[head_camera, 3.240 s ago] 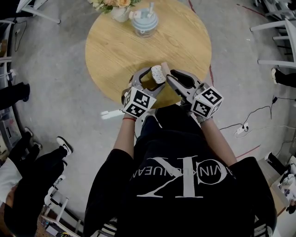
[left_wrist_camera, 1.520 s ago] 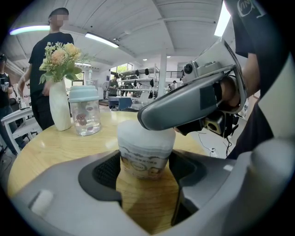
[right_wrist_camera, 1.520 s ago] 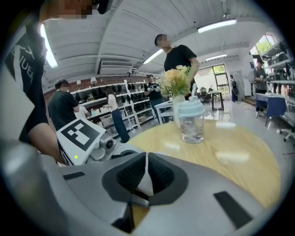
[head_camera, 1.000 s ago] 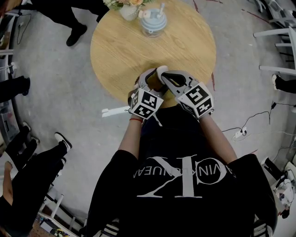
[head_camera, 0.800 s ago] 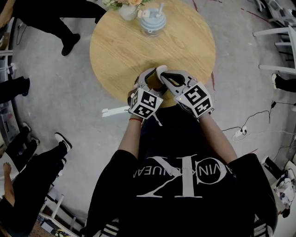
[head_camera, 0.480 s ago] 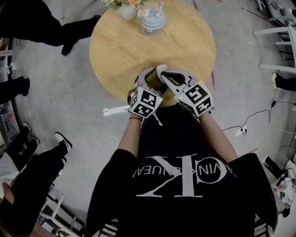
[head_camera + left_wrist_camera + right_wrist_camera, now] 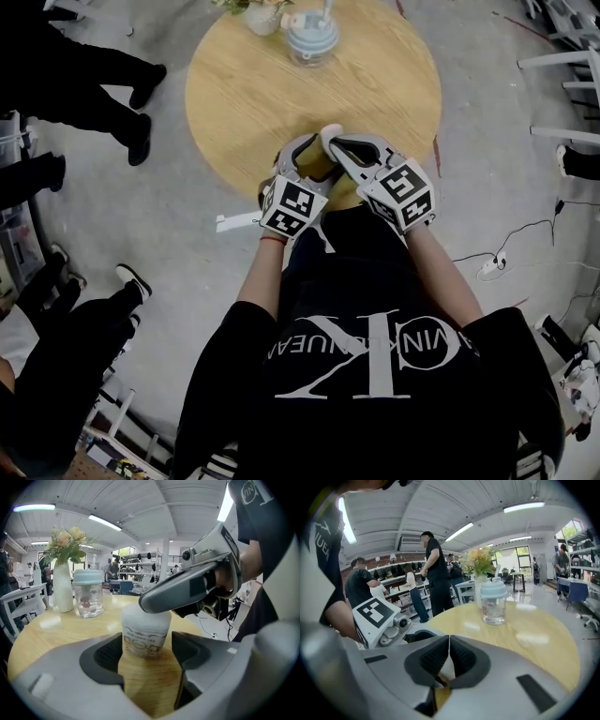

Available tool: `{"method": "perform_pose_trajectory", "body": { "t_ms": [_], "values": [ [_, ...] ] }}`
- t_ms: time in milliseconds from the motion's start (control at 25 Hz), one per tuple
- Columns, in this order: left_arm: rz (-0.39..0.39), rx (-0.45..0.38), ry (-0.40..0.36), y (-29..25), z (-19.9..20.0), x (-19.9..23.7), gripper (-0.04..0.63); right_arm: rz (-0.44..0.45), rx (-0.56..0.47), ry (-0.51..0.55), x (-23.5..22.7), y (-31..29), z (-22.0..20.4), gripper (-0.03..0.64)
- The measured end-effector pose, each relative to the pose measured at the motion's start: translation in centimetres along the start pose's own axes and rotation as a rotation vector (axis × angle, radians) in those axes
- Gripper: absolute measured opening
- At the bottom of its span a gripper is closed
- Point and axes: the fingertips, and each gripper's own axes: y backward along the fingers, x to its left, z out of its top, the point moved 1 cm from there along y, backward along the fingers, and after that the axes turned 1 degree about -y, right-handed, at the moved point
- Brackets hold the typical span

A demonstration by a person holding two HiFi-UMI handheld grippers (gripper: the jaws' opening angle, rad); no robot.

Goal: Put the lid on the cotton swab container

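Observation:
The cotton swab container [image 7: 144, 641], a small tub with a printed label, stands near the front edge of the round wooden table [image 7: 375, 66]. A white lid [image 7: 146, 616] sits on top of it. My left gripper [image 7: 147, 652] is shut on the container, one pad on each side. My right gripper [image 7: 152, 603] is shut, and its joined fingers rest across the lid from the right. In the head view the left gripper [image 7: 307, 157] and the right gripper [image 7: 332, 141] meet over the container [image 7: 317, 167], mostly hiding it. In the right gripper view the right gripper [image 7: 449, 654] shows closed pads with a white sliver below.
A glass jar with a pale blue lid [image 7: 311, 36] and a white vase of flowers [image 7: 261, 14] stand at the table's far side. People's legs and shoes [image 7: 141, 141] are at the left. White chairs [image 7: 572, 84] and a floor cable [image 7: 506, 246] are at the right.
About three seconds ago the container's swab-filled top was uncovered, with the right gripper apart from it; now the right gripper's fingers lie over it. Over the last second both grippers barely moved. A person at the left has walked.

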Motion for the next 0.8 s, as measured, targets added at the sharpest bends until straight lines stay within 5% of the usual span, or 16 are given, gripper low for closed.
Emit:
{"method": "perform_pose_trajectory", "body": {
  "t_ms": [360,800],
  "values": [
    [0.017,0.012,0.042,3.0,-1.8,-0.7,0.327,0.013,-0.03,-0.081,-0.3,0.0,-0.2,0.02],
    [0.152,-0.086,0.064,6.5,-0.8,1.2,0.031,-0.077,-0.153,-0.083,-1.2,3.2,0.3,0.02]
  ]
}}
